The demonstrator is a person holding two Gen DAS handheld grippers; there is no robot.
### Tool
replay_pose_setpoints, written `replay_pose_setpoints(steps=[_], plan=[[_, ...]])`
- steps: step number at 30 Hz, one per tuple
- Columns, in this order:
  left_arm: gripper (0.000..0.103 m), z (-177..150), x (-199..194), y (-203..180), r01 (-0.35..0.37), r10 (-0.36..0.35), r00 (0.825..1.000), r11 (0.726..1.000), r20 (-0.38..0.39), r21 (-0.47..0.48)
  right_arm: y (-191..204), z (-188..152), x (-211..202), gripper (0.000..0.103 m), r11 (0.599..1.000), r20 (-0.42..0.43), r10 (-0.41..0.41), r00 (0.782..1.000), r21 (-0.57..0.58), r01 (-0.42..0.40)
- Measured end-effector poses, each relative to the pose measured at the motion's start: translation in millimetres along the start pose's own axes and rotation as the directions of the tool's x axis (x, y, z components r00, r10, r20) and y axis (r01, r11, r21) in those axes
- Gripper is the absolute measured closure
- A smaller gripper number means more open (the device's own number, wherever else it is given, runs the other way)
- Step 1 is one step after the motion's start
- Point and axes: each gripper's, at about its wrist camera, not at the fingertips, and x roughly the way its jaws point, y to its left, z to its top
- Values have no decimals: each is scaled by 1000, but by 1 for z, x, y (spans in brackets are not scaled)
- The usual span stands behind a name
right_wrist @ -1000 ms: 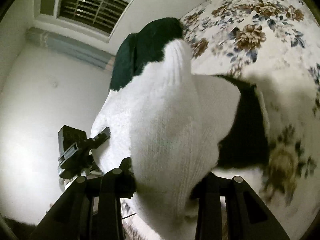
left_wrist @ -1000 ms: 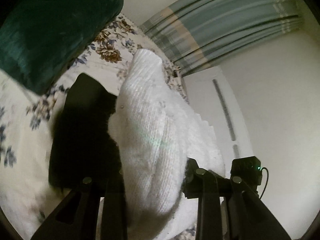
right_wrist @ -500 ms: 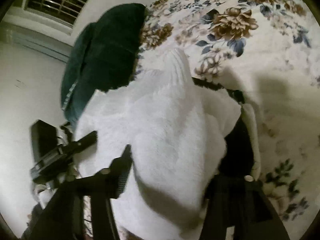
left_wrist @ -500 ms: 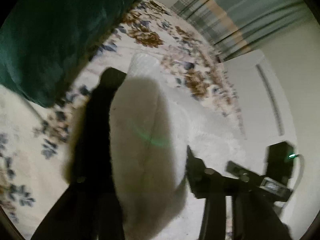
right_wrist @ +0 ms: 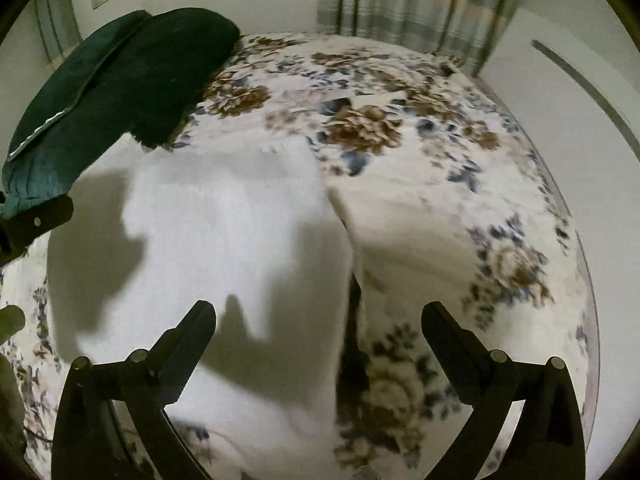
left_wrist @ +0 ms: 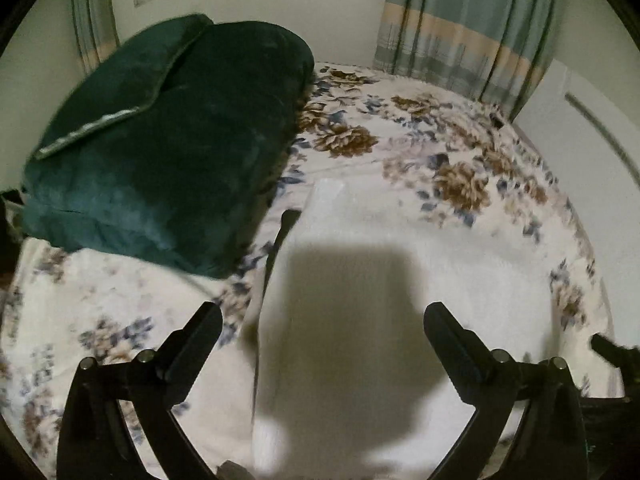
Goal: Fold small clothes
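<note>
A white knitted garment [left_wrist: 400, 264] lies flat on the floral bedspread [left_wrist: 460, 168], with a thin dark edge of black fabric [left_wrist: 280, 236] showing along its left side. My left gripper [left_wrist: 322, 328] is open and empty just above the garment's near part. In the right wrist view the same white garment [right_wrist: 224, 232] lies spread on the bed, with the black fabric [right_wrist: 352, 344] peeking out at its right edge. My right gripper [right_wrist: 318, 326] is open and empty above the garment's near right edge. The left gripper's finger [right_wrist: 36, 220] shows at the far left.
A folded dark green blanket [left_wrist: 160, 152] lies on the bed at the back left, also in the right wrist view [right_wrist: 108, 92]. Striped curtains [left_wrist: 460, 20] and a wall stand behind the bed. The bedspread [right_wrist: 400, 120] extends to the right.
Both grippers were shut on the white garment and held it up. Now it lies flat on the bed and both grippers have opened and let go.
</note>
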Motion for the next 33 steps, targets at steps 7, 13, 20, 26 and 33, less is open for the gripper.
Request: replay_pose_setpoints(steps=[7,13,20,26,33], plan=[[0,-45,-75,-17,-19,19,1000,1000,1,-3,-6,-48,-71,0,998,10,-49,999,30,49],[0,-68,-164,-28,-2,3,998,1000,60,-13,-17,-76,-172,0,994,104,-100,990,57,94],[0,-99,-287,-39,-9,5,991,999,135,31,-17,-115,-311,0,994,201,-111,973,33,107],[0,-117,-377,-42,-15,9,981,999,195,29,-22,-145,-418,0,994,272,-109,956,48,99],[0,-141,-464,-48,-39,29,963,999,267,33,-24,-184,-526,0,996,357,-91,930,54,77]])
